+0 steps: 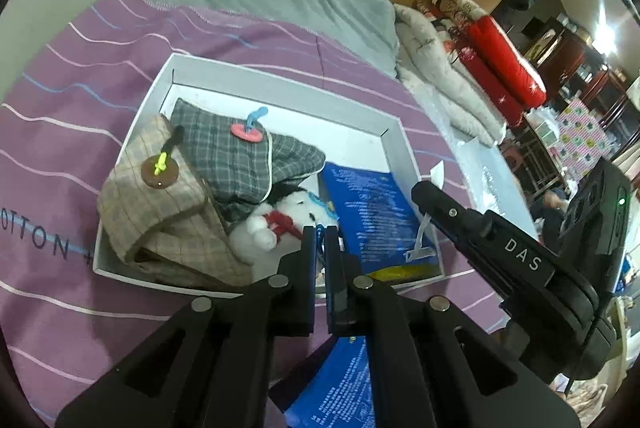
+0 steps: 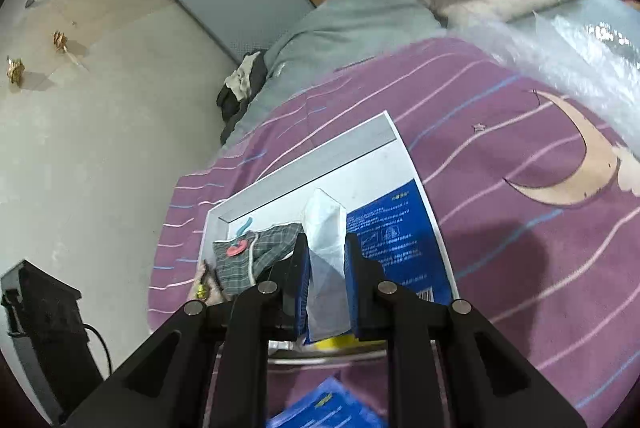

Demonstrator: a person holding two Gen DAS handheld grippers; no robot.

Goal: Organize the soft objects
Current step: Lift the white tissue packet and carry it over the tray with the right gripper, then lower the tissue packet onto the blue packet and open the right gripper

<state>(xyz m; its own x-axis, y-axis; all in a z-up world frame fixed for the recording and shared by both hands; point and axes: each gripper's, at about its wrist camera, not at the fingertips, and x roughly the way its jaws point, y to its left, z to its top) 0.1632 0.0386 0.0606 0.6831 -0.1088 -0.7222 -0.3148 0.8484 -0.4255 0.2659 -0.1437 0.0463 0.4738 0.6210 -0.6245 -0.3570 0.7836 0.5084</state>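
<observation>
My right gripper [image 2: 326,252] has its jaws clamped on a white translucent plastic-wrapped packet [image 2: 325,228]. My left gripper [image 1: 320,236] has narrow jaws over the white plush dog [image 1: 276,218] in the shallow white cardboard box [image 1: 280,78] on the purple striped bed cover [image 1: 60,148].

Purple striped bedspread [image 1: 100,76], grey quilt [image 1: 304,0], perhaps folded blankets [image 1: 448,68].

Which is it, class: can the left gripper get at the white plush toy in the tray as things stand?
Probably yes: the left gripper hovers just beside the white plush toy, nothing between them, though its jaws look nearly closed and would need opening.
</observation>
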